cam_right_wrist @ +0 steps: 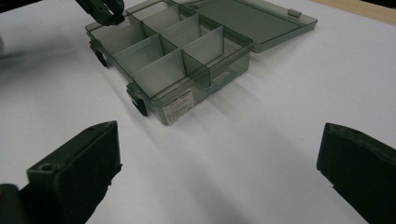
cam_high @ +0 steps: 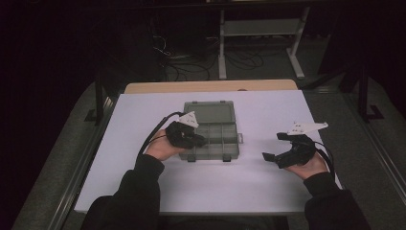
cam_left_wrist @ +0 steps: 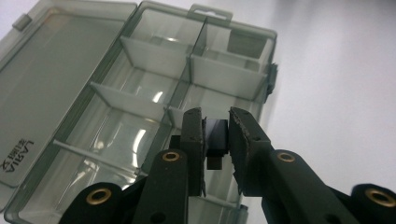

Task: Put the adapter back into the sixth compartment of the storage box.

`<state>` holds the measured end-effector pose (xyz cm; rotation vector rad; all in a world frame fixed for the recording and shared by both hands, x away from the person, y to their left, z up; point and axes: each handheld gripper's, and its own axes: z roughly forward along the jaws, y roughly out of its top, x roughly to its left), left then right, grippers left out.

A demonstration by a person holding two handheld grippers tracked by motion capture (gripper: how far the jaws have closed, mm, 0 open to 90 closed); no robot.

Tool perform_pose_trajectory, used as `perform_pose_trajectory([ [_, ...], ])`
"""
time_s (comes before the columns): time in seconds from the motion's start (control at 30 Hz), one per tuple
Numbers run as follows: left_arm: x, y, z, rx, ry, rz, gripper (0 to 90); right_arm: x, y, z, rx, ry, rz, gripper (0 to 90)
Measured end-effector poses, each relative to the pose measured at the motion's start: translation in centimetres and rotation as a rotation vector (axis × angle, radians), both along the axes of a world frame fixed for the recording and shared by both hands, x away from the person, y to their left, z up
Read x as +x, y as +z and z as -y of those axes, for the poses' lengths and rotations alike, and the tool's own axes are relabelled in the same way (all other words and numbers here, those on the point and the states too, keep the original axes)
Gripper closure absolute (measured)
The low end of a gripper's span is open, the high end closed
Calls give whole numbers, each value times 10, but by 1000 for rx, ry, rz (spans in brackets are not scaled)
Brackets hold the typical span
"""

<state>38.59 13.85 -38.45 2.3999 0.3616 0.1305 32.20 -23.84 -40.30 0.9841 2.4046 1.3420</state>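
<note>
A smoky clear compartment box lies open at mid-table, its lid folded flat toward the far side. My left gripper hovers over the box's near-left compartments. In the left gripper view its jaws are shut on a small black block, just above a divider. My right gripper rests to the right of the box, away from it. Its jaws stand wide open over bare white surface with nothing between them. The box and the left gripper appear far off in the right gripper view.
The white table top has room all around the box. A wooden edge runs along its far side. Beyond it are a metal stand and loose cables on the dark floor.
</note>
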Motion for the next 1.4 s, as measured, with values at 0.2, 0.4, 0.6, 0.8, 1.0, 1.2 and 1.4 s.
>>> perform_pose_trajectory([
  [0.2,1,-8,-1,5,11,-4,760,0,0,0,-1,1,-1,0],
  [0.4,2,-14,-1,9,21,-10,760,0,0,0,-3,3,-1,0],
  [0.6,3,-19,4,39,14,-5,760,0,0,0,-4,3,-1,0],
  [0.8,6,-24,5,49,21,-17,760,0,0,-1,-3,5,1,0],
  [1.0,7,-25,4,51,22,-26,756,0,0,-1,-2,6,1,0],
  [1.2,5,-22,4,33,16,-21,714,0,0,-1,-3,6,2,0],
  [1.4,4,-19,1,12,11,-31,646,0,0,-1,-3,3,4,0],
])
